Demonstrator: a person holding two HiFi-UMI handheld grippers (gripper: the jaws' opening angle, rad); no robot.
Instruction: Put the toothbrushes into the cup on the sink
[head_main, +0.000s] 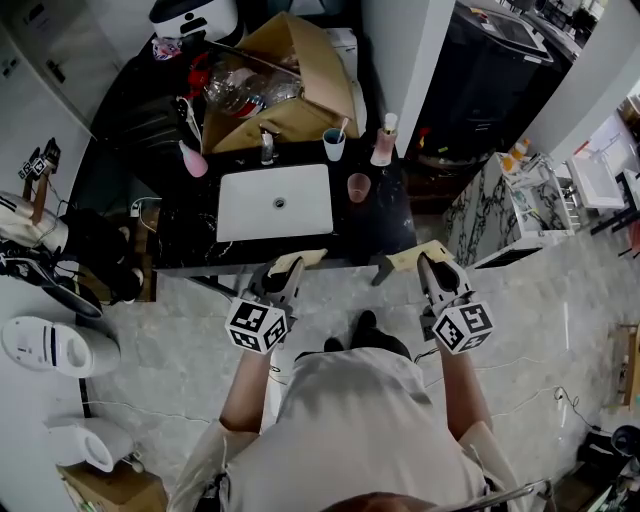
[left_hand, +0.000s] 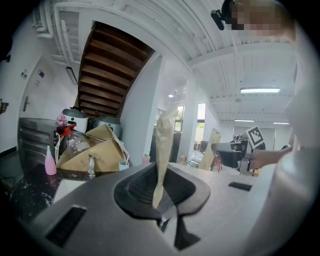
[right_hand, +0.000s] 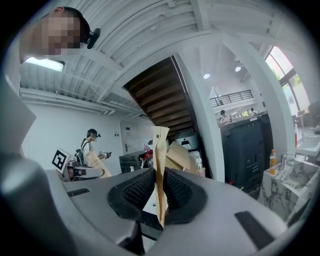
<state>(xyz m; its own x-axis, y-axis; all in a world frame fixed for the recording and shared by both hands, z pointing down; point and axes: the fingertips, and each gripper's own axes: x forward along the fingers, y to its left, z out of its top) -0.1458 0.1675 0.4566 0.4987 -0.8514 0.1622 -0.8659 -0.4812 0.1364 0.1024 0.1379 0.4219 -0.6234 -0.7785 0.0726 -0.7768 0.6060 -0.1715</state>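
Observation:
Each gripper holds a flat tan paper toothbrush packet upright. My left gripper (head_main: 291, 268) (left_hand: 161, 189) is shut on its packet (head_main: 299, 260) (left_hand: 164, 145). The right gripper (head_main: 428, 262) (right_hand: 159, 197) is shut on the other packet (head_main: 419, 255) (right_hand: 160, 160). Both are level, just short of the front edge of the black counter (head_main: 390, 225). A pale blue cup (head_main: 334, 145) (left_hand: 123, 165) with a toothbrush in it stands behind the white sink (head_main: 275, 201). A pink tumbler (head_main: 359, 187) sits at the sink's right.
Along the counter's back stand a faucet (head_main: 267, 147), a pink bottle (head_main: 193, 160), a pump bottle (head_main: 384, 140) and an open cardboard box (head_main: 300, 95). A marble-patterned unit (head_main: 500, 210) is to the right, and white appliances (head_main: 55, 345) lie on the floor to the left.

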